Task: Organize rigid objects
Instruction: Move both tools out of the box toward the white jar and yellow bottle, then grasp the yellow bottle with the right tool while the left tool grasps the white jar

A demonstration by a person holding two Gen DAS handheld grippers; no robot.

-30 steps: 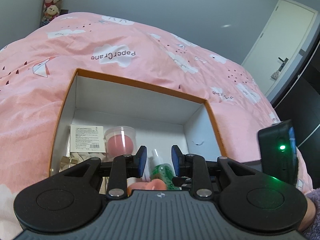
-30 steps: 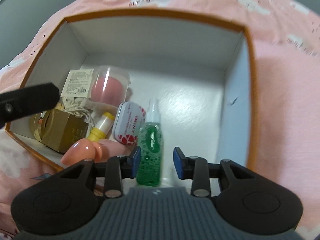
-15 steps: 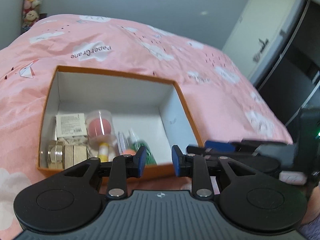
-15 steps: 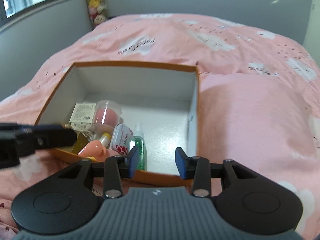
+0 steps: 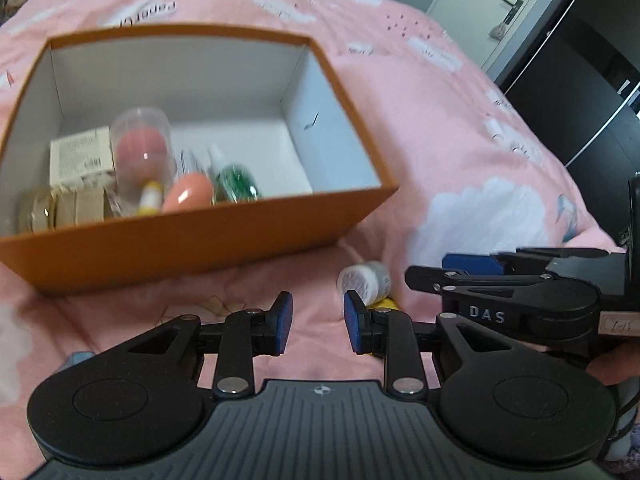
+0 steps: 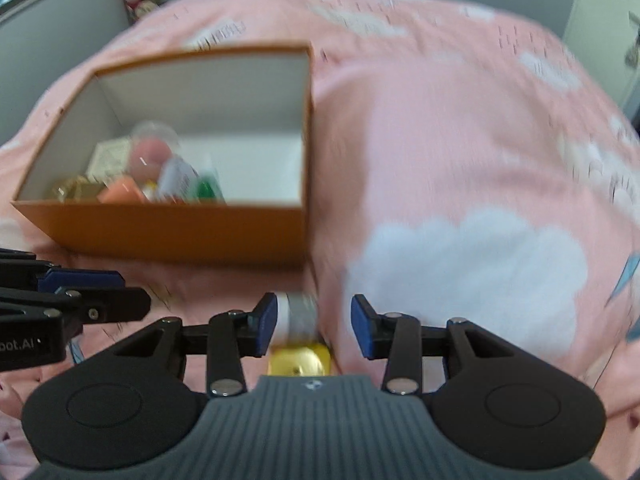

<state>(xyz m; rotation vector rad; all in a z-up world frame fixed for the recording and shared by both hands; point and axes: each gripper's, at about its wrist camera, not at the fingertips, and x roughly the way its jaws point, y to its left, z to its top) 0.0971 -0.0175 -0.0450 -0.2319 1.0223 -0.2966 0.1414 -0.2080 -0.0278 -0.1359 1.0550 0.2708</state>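
Note:
An orange box (image 5: pixel 192 236) with white walls sits on the pink bed and holds several small items: a green bottle (image 5: pixel 236 182), a peach egg-shaped thing (image 5: pixel 188 192) and a clear case with a pink sponge (image 5: pixel 140 148). The box also shows in the right wrist view (image 6: pixel 180 228). A small white jar (image 5: pixel 364 280) lies on the bedspread in front of the box, beside a yellow object (image 6: pixel 298 360). My left gripper (image 5: pixel 317 322) is open and empty just near of the jar. My right gripper (image 6: pixel 314 326) is open, its jaws on either side of the jar (image 6: pixel 298 316).
The pink cloud-print bedspread (image 5: pixel 460 152) spreads to the right of the box. A dark wardrobe (image 5: pixel 580 80) and a door stand at the far right. The right gripper shows in the left wrist view (image 5: pixel 472 266).
Both grippers have pulled back out of the box and lowered toward the bedspread in front of it. The white jar and yellow object have come into view.

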